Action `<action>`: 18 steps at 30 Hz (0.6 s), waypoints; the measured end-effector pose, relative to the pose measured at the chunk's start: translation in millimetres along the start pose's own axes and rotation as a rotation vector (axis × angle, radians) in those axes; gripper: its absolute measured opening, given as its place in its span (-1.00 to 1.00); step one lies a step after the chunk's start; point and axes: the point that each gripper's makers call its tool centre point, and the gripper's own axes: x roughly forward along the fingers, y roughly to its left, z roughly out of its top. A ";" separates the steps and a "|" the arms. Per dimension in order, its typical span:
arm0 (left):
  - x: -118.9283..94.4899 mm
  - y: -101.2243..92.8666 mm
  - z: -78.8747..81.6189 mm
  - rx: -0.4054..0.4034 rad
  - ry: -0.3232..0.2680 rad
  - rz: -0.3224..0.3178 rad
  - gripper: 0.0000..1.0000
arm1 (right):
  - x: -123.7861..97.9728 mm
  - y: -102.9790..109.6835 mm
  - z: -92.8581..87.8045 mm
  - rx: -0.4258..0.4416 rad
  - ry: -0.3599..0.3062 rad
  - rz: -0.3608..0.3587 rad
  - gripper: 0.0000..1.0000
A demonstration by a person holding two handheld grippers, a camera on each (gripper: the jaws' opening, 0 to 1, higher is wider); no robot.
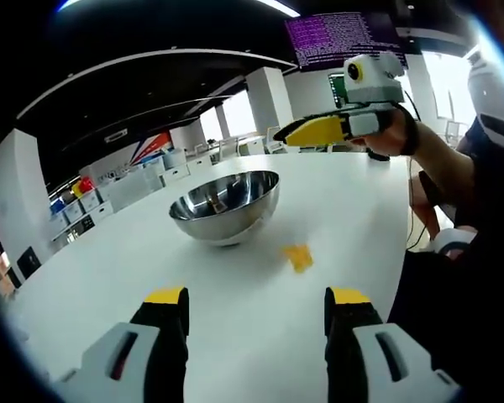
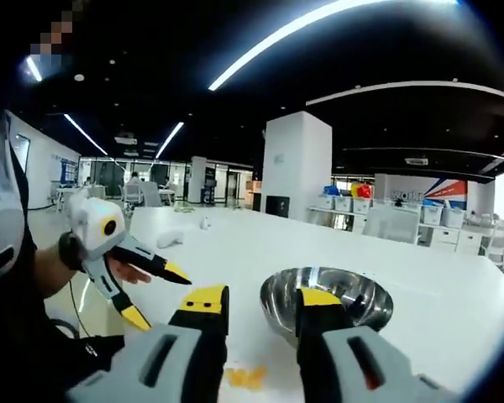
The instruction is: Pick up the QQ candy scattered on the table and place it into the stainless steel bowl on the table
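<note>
A stainless steel bowl (image 1: 227,220) stands on the white table (image 1: 101,269). One yellow candy (image 1: 298,256) lies on the table just right of the bowl, ahead of my left gripper (image 1: 258,298), which hovers open with nothing between its jaws. My right gripper (image 1: 290,133) is held in a hand above the table beyond the bowl. In the right gripper view my right gripper (image 2: 260,298) is open and empty, with the candy (image 2: 246,378) low between its jaws and the bowl (image 2: 361,304) partly behind the right jaw. The left gripper (image 2: 161,298) stands open at the left.
A person's arm (image 1: 441,164) and dark-clothed body fill the table's right side. Small white objects (image 2: 170,239) lie further along the table. Shelves with coloured bins (image 1: 84,201) and a white pillar (image 2: 296,164) stand beyond the table.
</note>
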 end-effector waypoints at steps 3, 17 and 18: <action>1.5 -2.0 -0.5 0.001 0.005 -0.005 0.31 | 1.6 10.7 -16.9 0.006 0.038 0.027 -0.44; 4.8 -4.6 -10.7 -0.001 0.035 -0.011 0.31 | 1.9 26.3 -96.8 0.020 0.219 0.046 -0.60; 5.1 -4.8 -11.1 -0.001 0.037 -0.011 0.31 | 2.4 27.1 -100.2 0.016 0.228 0.046 -0.61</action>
